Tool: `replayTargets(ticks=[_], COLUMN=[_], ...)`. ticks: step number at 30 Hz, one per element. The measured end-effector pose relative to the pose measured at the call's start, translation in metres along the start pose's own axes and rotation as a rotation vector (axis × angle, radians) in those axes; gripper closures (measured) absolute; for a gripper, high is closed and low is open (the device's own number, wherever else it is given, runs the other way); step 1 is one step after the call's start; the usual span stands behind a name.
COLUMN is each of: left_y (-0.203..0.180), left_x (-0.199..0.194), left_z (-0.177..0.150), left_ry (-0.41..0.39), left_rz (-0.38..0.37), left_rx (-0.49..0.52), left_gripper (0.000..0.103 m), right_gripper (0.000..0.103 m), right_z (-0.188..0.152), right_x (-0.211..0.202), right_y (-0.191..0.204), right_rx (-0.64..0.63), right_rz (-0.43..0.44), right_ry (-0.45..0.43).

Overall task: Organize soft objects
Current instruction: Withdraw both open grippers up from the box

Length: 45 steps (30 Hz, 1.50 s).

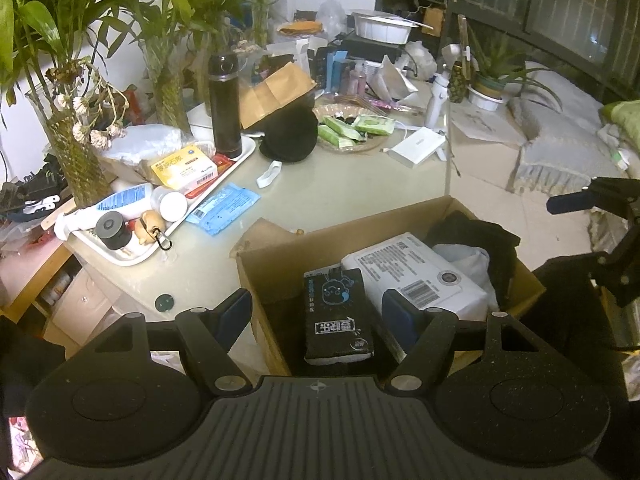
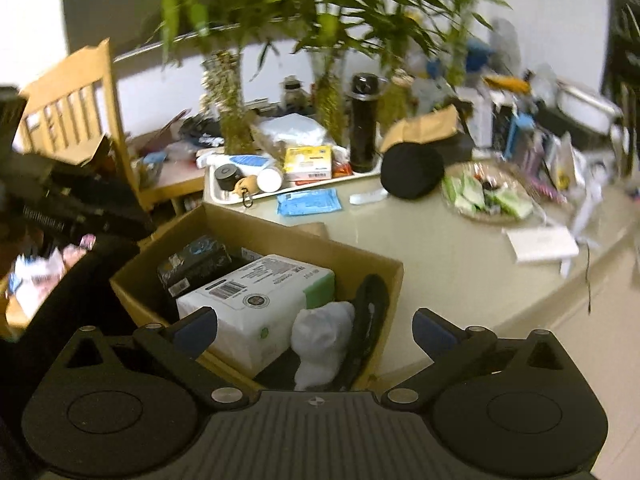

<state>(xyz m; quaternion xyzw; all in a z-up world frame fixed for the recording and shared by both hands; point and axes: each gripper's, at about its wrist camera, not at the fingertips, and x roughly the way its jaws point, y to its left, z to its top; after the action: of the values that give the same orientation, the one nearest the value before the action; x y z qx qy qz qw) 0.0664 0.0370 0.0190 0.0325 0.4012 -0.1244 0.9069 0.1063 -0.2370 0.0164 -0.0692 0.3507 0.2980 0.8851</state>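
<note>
Both sets of fingers are spread with nothing between the pads: the left gripper [image 1: 316, 314] hovers above the black tissue pack [image 1: 337, 314] at the lower centre of its view, and the right gripper [image 2: 315, 330] hangs wide above the near end of the cardboard box [image 2: 276, 236], low in its frame. Reading the right wrist view from left to right, the box already holds the black pack, a white wipes package [image 2: 256, 304], a white bundle [image 2: 322, 340] and a dark fabric piece [image 2: 370, 312] against the right wall, so my judgement is that a drop into the box is just done and the next soft thing must be fetched. Likely candidates sit on the tabletop [image 2: 420, 256] beyond the box: the black cap [image 2: 412, 172] at centre frame and the green wipe packs [image 2: 468, 192] on a plate to its right (too blurred to count). Reaching the cap calls for a forward move past the far box wall, fingers kept wide, then a close on its crown. Clutter crowds that route: a white tray [image 2: 218, 196] of bottles, a tall black flask [image 2: 364, 124], plant vases behind it, a blue packet [image 2: 308, 202], and a white cable near the right edge that might snag.
</note>
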Motion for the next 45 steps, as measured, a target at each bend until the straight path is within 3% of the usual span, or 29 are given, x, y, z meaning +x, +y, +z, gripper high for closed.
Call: replayTargets(ticks=[10, 15, 21, 36, 45], left_y=[-0.005, -0.004, -0.004, 0.008, 0.021], left_x=[-0.003, -0.004, -0.006, -0.002, 0.009], left_z=[-0.004, -0.004, -0.004, -0.004, -0.001], left_ry=[-0.026, -0.045, -0.078, -0.084, -0.074], left_rz=[-0.016, -0.018, 0.001, -0.006, -0.009], left_rx=[-0.004, -0.025, -0.021, -0.023, -0.041], left_gripper=[0.032, 0.024, 0.024, 0.023, 0.023], right_gripper=[0.000, 0.000, 0.000, 0.000, 0.000], right_z=[0.007, 0.011, 0.013, 0.020, 0.025], right_x=[0.006, 0.009, 0.008, 0.004, 0.016], right_y=[0.001, 0.005, 0.007, -0.020, -0.037], right_rx=[0.058, 0.046, 0.037, 0.087, 0.106], right_rz=[-0.093, -0.121, -0.106, -0.068, -0.034], right_ry=[0.056, 0.071, 0.062, -0.006, -0.002])
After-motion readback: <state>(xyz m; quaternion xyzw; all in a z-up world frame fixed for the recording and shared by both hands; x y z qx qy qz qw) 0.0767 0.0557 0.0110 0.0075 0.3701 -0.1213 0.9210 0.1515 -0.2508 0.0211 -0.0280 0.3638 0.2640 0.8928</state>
